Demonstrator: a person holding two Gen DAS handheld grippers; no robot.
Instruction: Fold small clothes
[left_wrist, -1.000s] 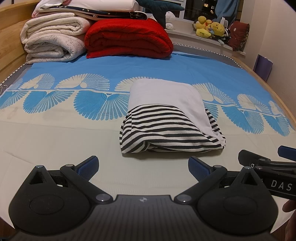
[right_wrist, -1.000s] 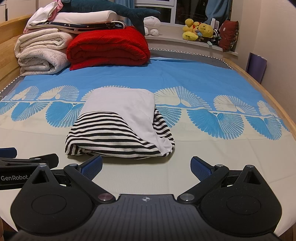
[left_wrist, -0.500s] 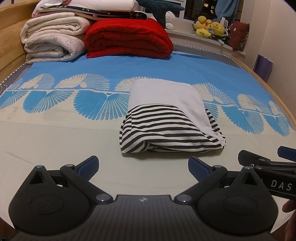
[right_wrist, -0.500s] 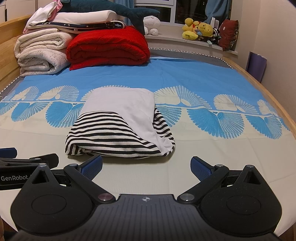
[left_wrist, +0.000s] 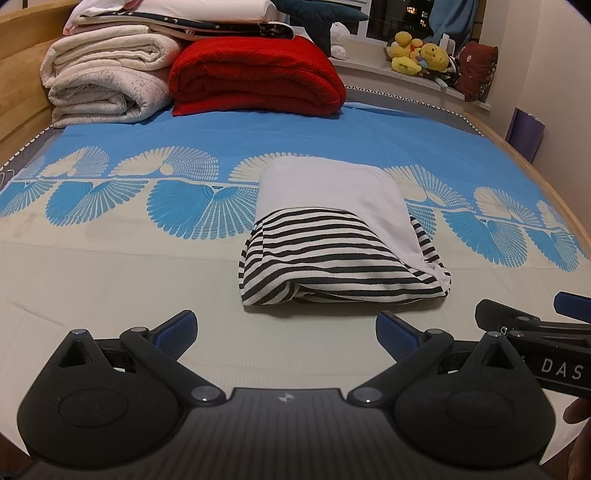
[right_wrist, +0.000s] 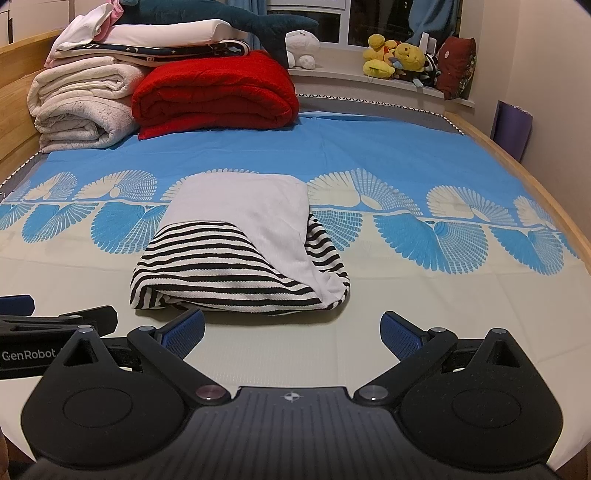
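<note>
Nothing had moved since the earlier frames: both grippers hung where they were and the cloth lay unchanged. From my remote seat I saw the left gripper (left_wrist: 284, 326) with its blue-padded fingers (left_wrist: 175, 328) spread wide and nothing between them, held low over the pale near part of the bed sheet (left_wrist: 110, 266). My right gripper (right_wrist: 291, 326) was likewise wide apart and empty, level with the left and just beside it; each one's black arm showed at the edge of the other's view. Just ahead of both, apart from the fingertips, lay the folded black-and-white striped garment with a plain white panel (left_wrist: 332, 236) turned over its top and right side, resting flat near the middle of the bed, across the line where the cream sheet met a blue band printed with fan shapes. At the far end sat a folded red blanket (left_wrist: 258, 77) beside rolled cream blankets (left_wrist: 103, 85), with white bedding stacked on top. Yellow plush toys (left_wrist: 417, 55) sat on the window ledge beyond
</note>
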